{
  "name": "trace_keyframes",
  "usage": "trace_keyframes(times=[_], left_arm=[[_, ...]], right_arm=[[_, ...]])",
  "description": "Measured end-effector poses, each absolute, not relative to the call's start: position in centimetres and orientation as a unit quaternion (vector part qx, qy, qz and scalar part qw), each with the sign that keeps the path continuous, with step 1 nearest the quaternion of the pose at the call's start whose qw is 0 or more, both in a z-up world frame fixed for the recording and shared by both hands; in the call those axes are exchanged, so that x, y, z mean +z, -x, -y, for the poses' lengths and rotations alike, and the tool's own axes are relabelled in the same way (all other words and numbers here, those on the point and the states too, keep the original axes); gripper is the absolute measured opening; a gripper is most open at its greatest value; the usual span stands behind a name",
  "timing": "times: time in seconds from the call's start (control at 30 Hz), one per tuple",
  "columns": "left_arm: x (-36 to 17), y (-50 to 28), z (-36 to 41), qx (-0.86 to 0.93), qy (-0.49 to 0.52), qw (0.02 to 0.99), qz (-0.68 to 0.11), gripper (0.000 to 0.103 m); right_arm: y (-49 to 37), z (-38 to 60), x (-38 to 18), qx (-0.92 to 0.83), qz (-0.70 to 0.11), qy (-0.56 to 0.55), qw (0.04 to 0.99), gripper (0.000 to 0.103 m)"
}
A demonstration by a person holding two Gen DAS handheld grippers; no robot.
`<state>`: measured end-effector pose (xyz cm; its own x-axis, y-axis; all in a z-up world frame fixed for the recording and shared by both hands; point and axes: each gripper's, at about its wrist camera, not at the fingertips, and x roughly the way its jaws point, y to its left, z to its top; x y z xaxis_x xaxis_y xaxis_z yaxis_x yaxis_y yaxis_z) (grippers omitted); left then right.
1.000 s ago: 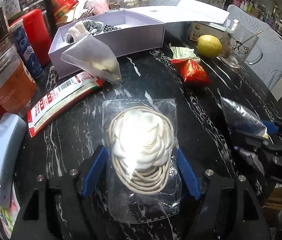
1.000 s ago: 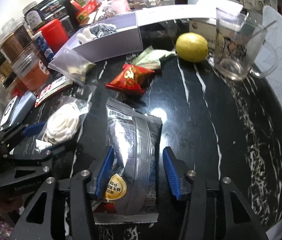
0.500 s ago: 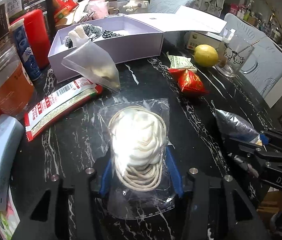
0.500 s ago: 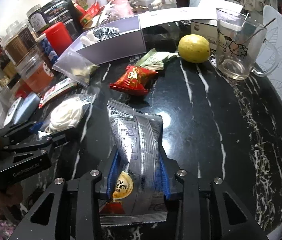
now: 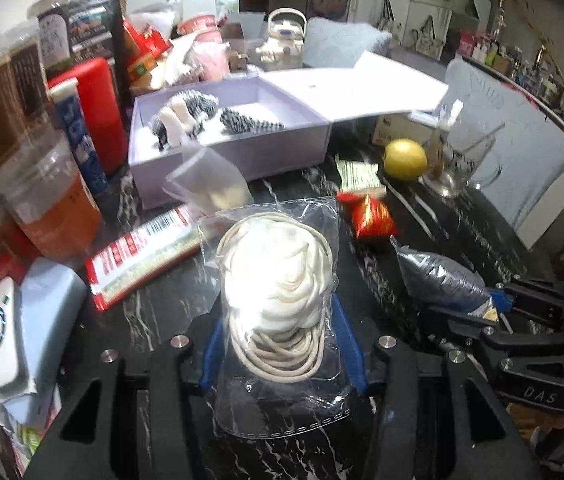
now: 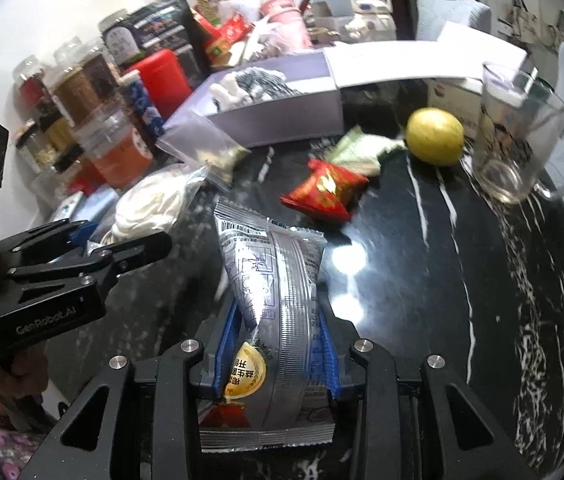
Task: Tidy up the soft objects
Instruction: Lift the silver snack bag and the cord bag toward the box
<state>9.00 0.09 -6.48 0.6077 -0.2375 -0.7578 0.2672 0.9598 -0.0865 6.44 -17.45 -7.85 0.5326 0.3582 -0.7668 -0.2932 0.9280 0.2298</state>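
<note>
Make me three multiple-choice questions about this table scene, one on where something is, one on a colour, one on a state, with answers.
1. Where is the lemon?
A. inside the lavender box
B. on the table beside the glass mug
C. in the left gripper

2. What colour are the gripper pads?
A. blue
B. green
C. orange

3. What state is the lavender box in?
A. taped shut
B. crushed flat
C. open, lid folded back

Answers:
1. B: it sits on the black table next to the glass mug.
2. A: blue pads press the silver snack packet.
3. C: its interior shows striped fabric items.
</note>
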Motion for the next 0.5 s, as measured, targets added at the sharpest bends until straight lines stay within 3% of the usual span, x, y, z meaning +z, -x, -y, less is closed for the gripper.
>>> trace_keyframes(times=[0.5], left_arm=[[0.8,-10.8,-0.7,-0.142,-0.018,0.937,-0.318,0.048]], right_arm=[[-8.9,15.9,-1.3,0.237,-0.37,-0.033,0.898,0.036]])
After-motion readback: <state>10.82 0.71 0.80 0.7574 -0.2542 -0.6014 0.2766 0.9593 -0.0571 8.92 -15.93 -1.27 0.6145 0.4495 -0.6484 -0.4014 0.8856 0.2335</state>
